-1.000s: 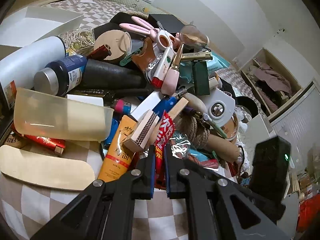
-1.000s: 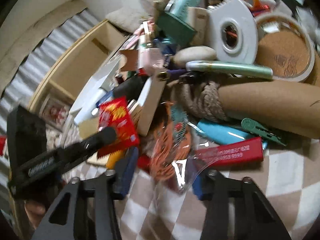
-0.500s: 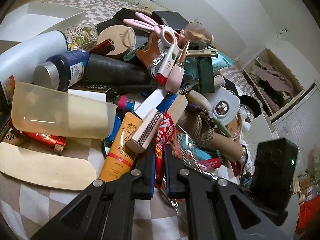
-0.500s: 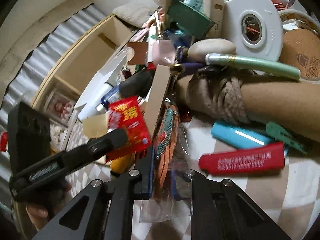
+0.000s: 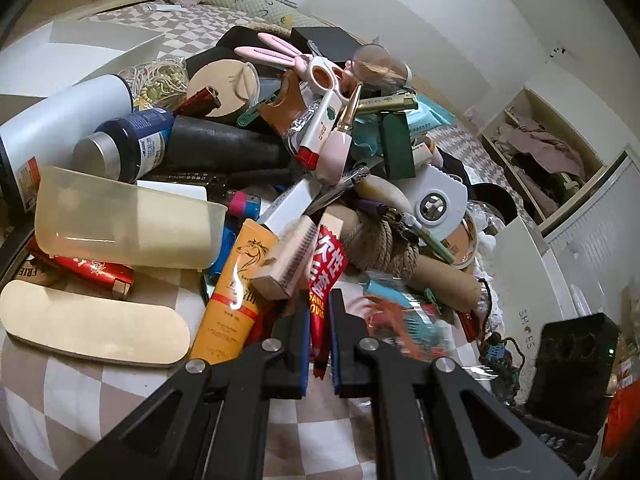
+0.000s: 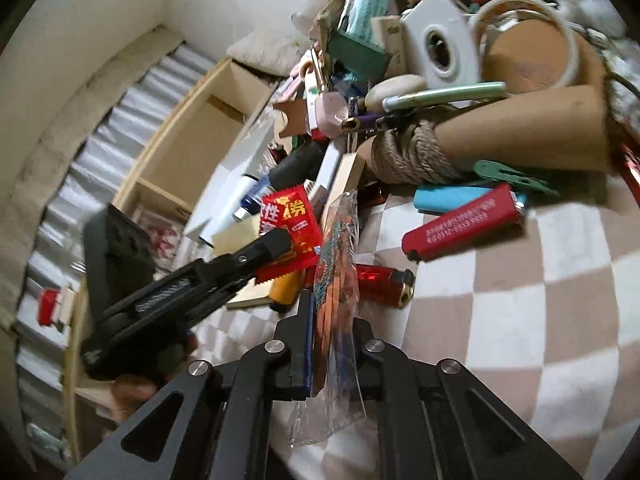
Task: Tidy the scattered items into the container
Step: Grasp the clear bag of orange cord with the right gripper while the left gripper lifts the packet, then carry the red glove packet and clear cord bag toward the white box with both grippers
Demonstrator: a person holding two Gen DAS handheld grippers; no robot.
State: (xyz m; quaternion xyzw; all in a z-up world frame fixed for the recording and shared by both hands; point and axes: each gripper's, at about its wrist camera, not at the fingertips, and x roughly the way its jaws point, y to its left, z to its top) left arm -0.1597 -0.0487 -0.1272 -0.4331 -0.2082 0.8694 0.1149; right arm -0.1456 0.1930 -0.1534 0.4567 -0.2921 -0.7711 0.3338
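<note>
A: Left gripper (image 5: 319, 330) state?
B: Fingers clamped the red sachet (image 5: 325, 276), at the pile's front edge.
A: Right gripper (image 6: 334, 344)?
B: Pinched the clear packet (image 6: 336, 280), over the checkered bedspread (image 6: 520, 320).

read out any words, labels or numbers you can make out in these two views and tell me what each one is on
"SHOES" on the white box at the right.
"FRIE", cut off, on the brown packet at the left edge.
"SABLE", partly hidden, below large Chinese characters on the red sachet held in the left tongs.
White print and a digit row on the red lighter: too blurred to read.
Orange tube with horse logo: text too small.
</note>
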